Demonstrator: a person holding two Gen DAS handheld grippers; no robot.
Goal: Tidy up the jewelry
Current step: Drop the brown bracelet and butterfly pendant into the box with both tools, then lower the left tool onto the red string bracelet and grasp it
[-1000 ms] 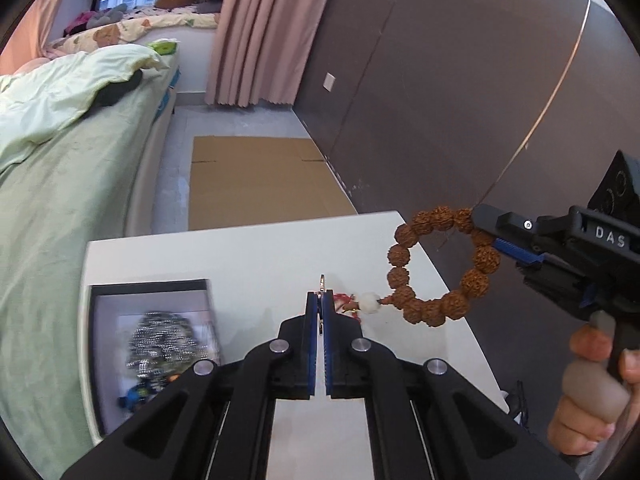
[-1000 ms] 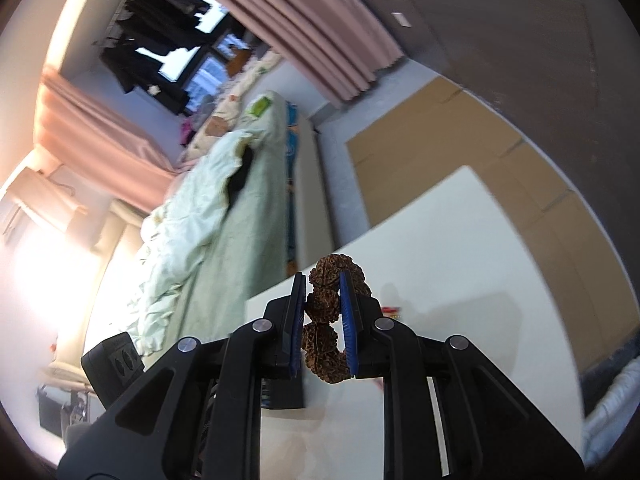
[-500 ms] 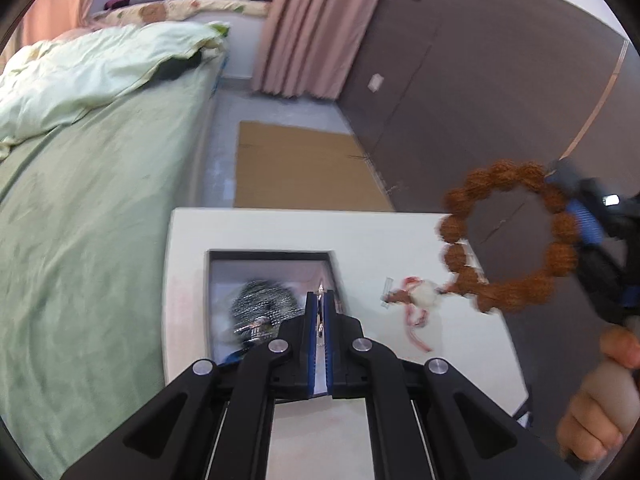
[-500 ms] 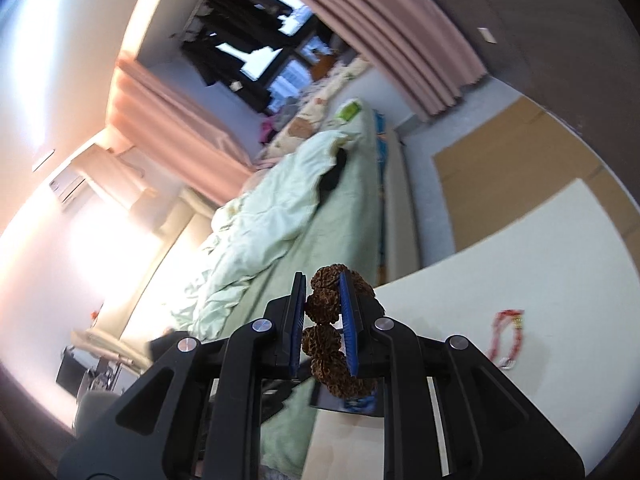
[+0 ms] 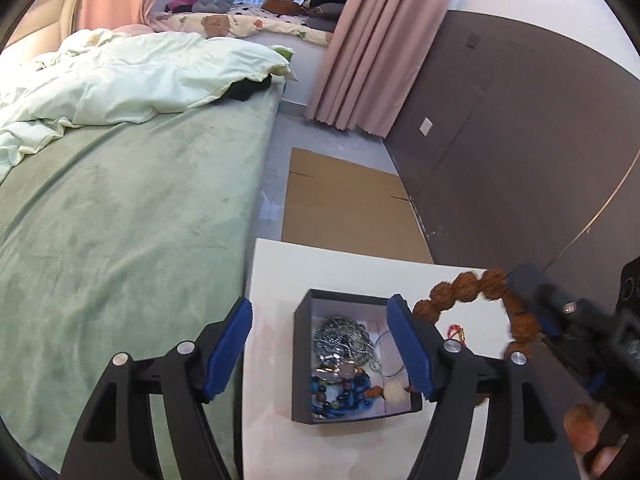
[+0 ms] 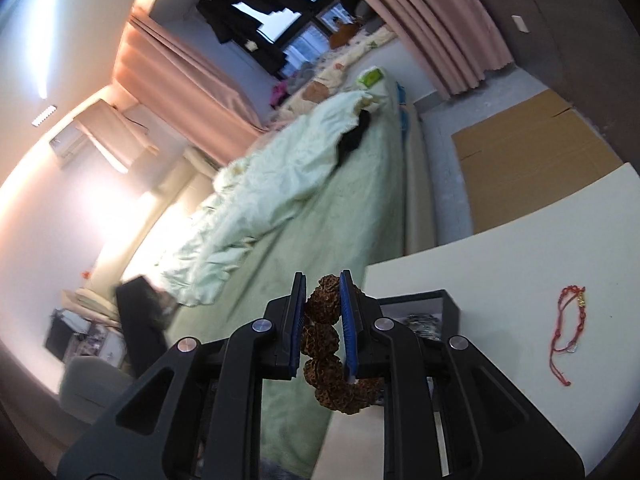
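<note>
Brown, knobbly beads form the bracelet (image 6: 326,344) clenched between the pads of the right gripper (image 6: 323,328); it hangs as a loop just right of the box (image 5: 304,360), probably held by one side so it can drop in freely.

Left gripper (image 5: 320,348): jaws have just been opening, now wide apart with nothing between them. It hovers over the box, whose contents show through the gap, so whatever it carried has likely been let go there.

Box: dark, open-topped, near the left edge of the white table (image 5: 360,272), beside the bed (image 5: 120,220). Inside lie a silver chain (image 5: 342,340), blue beads (image 5: 340,396) and a pale round bead (image 5: 394,392), heaped rather than sorted.

A red cord bracelet (image 6: 570,336) lies loose on the table, right of the box, apart from it; presumably next.

Hard to make out:
- lower half of the brown loop, hidden behind the left gripper's finger;
- right gripper blurred in the left view;
- box almost wholly hidden behind the fingers in the right view;
- only fingertips of the person's hand (image 5: 584,432) show.
</note>
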